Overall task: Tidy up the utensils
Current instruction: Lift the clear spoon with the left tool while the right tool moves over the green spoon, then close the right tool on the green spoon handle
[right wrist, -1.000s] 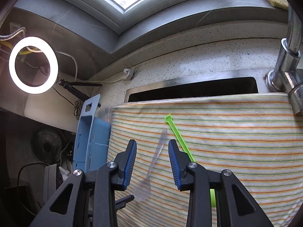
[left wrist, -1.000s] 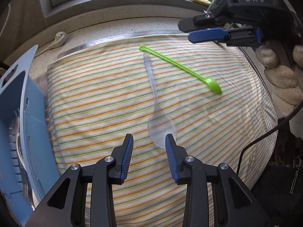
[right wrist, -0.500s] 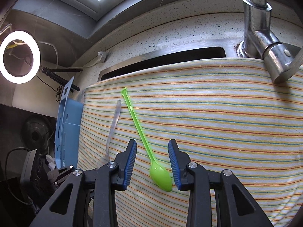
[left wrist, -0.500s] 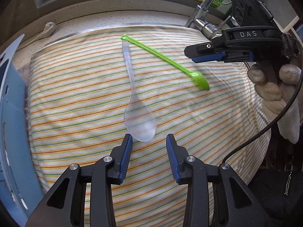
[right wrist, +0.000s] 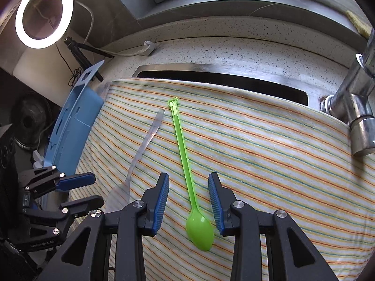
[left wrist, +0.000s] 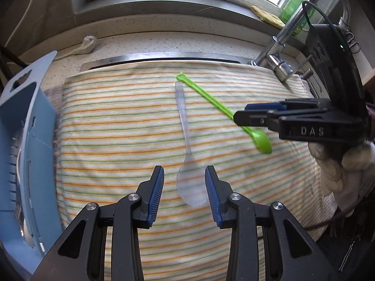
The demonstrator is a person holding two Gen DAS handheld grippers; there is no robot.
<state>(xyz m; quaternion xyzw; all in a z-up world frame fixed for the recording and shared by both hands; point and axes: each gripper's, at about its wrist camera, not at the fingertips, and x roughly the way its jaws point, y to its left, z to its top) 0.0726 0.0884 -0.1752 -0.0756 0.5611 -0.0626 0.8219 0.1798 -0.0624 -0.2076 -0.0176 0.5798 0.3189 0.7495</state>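
blue rack [left wrist: 25, 154] cut off left

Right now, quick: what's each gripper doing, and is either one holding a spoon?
Left gripper: open, holding nothing; clear spoon lies between its fingers.
Right gripper: open, holding nothing; green spoon lies between its fingers.

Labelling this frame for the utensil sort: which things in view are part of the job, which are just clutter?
Part of the job:
- clear spoon, framed by the open left gripper
- green spoon, framed by the open right gripper
- blue utensil holder

Just there:
- striped towel
- faucet
- ring light
- green bottle
- yellow sponge
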